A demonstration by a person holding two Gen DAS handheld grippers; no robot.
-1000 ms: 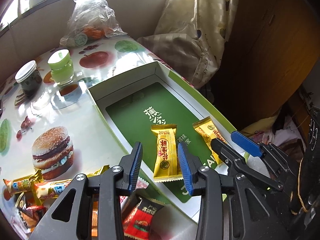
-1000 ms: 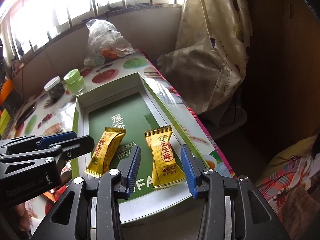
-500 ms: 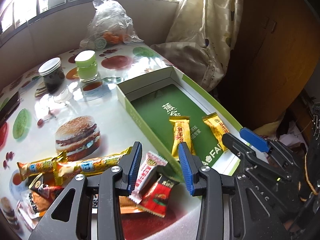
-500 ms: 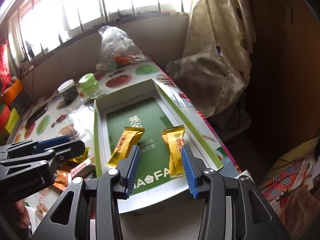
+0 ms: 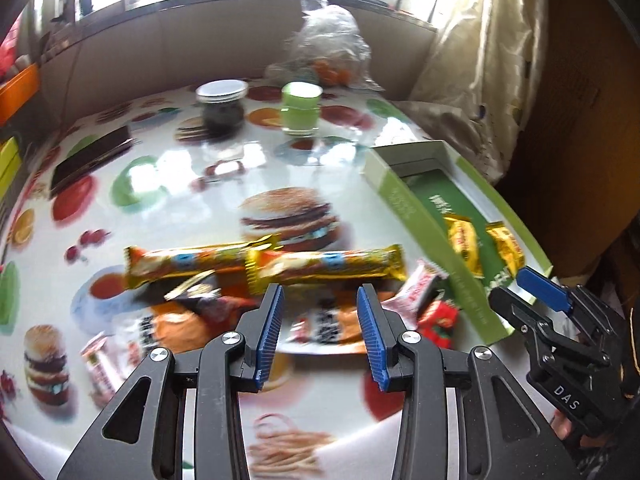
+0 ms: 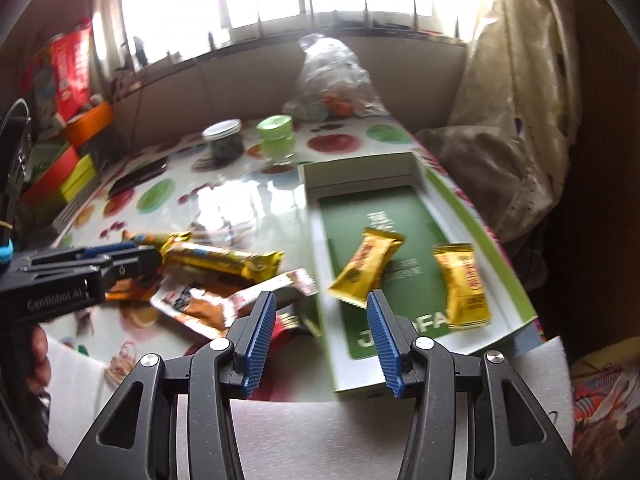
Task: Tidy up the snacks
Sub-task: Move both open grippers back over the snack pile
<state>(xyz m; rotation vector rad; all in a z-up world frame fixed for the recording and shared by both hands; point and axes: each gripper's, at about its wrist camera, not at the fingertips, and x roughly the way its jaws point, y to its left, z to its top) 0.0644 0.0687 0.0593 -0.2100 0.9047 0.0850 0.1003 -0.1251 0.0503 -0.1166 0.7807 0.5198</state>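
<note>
Two yellow candies already lie in the green box point(image 5: 416, 216), seen at the right edge of the left wrist view: nearer-left candy point(image 5: 464, 244) and far-right candy point(image 5: 506, 246), apart from each other. Left gripper point(image 5: 320, 328) hangs w/ jaws wide apart, nothing btwn them, over the loose snack pile on the fruit-print table point(image 5: 168, 184). Straight ahead of its fingers, just beyond the tips: long gold bar point(image 5: 328, 266), long axis running left-right, i.e. across the jaw gap, end-to-end w/ a second gold bar point(image 5: 192, 262) further left. Below the gap sits an orange-and-white packet point(image 5: 324, 328), blurred; pink-white candy point(image 5: 418, 288) and red packet point(image 5: 438, 318) lie right of the fingers, against the box wall. Right gripper point(image 5: 540, 292) shows at the right, over the box's near corner; can't tell its opening from here. Right wrist view: right gripper point(image 6: 322, 332) also wide open and empty, straddling the box's left wall point(image 6: 320, 264), both yellow candies point(image 6: 366, 268) point(image 6: 464, 286) ahead and right of it, inside the box. Pile lies to its left; left gripper point(image 6: 120, 262) sits right over it. Judgement: left hand is clearly nearer the pile, so next pick is prob its job; the gold bar would need jaws turned to close across its short width.
</note>
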